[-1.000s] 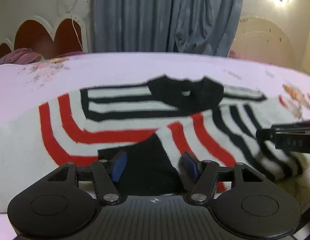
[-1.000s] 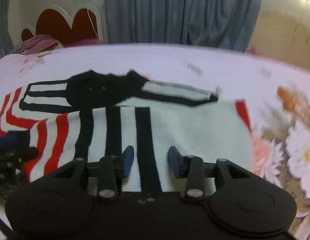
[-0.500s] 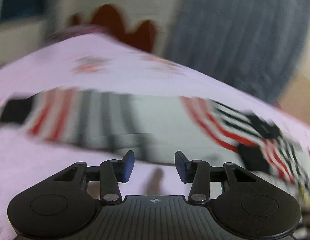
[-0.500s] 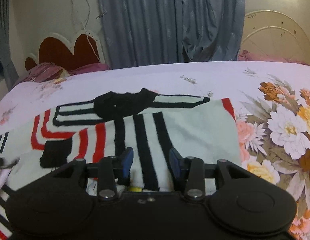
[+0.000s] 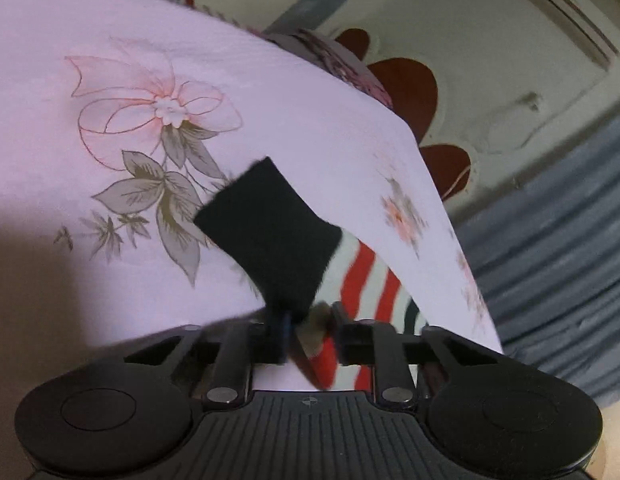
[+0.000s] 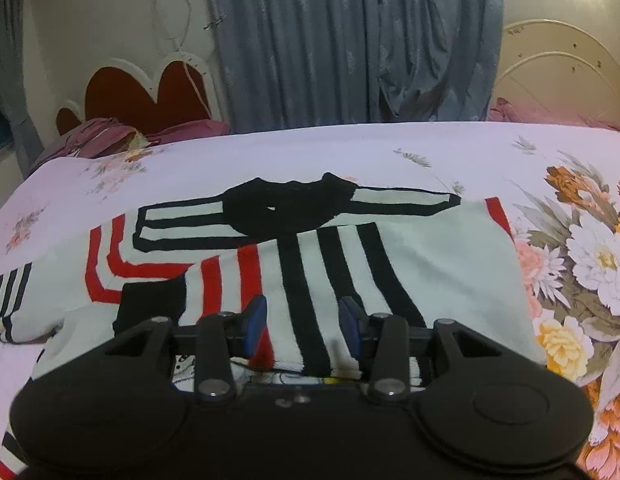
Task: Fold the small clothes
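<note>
A small white sweater (image 6: 430, 264) with red and black stripes and a black collar (image 6: 286, 204) lies on the bed, one sleeve folded across its front. My right gripper (image 6: 302, 328) is open above the sweater's near hem, holding nothing. In the tilted left wrist view, my left gripper (image 5: 310, 332) is at the other sleeve; its black cuff (image 5: 270, 236) lies on the sheet just past the fingers, with the red and white striped sleeve (image 5: 366, 280) running between the jaws. The jaws stand apart, and I cannot tell whether they touch the cloth.
The bed has a pink floral sheet (image 6: 310, 148), with bold flowers (image 6: 590, 256) at the right. A red and white headboard (image 6: 150, 92) and grey curtains (image 6: 350, 40) stand behind. Purple bedding (image 6: 106, 136) sits at the far left.
My left gripper left the folded sleeve on the sweater's front, swung left and tilted to the other sleeve's black cuff. My right gripper drew back a little from the sweater.
</note>
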